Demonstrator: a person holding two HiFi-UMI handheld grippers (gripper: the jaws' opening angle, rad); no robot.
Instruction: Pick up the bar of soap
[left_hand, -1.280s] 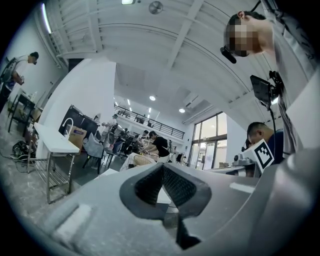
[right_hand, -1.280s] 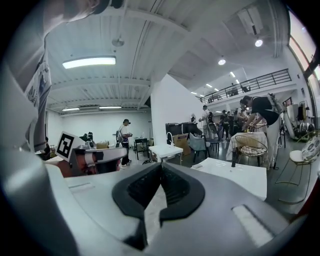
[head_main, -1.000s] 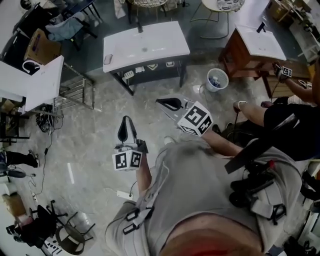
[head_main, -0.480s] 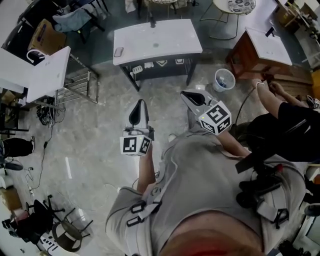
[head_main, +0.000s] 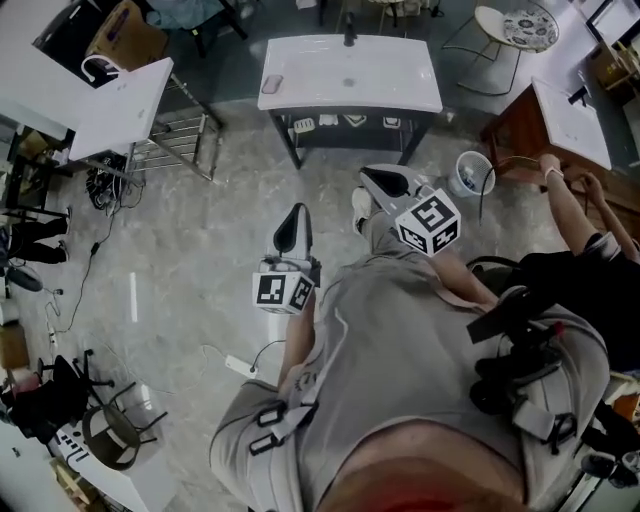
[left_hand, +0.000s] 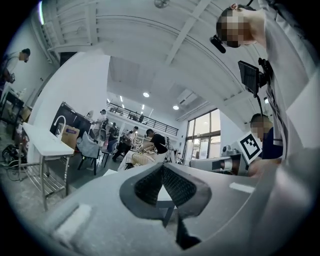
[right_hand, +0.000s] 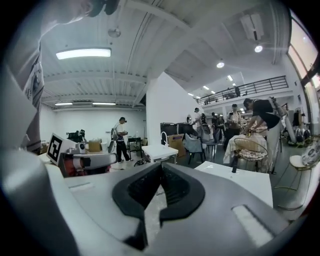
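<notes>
This is the approach step: the soap (head_main: 272, 84) lies on the table (head_main: 400, 90), well ahead of you. Your left gripper (head_main: 294, 215) and right gripper (head_main: 375, 177) are closed, empty (open one before reaching).

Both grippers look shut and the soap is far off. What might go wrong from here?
1. The left gripper and right gripper have jaws together and empty; unless one opens first, it may nudge the soap rather than grasp it.
2. The soap lies near the left edge of the vanity top; a push could send it off.
</notes>
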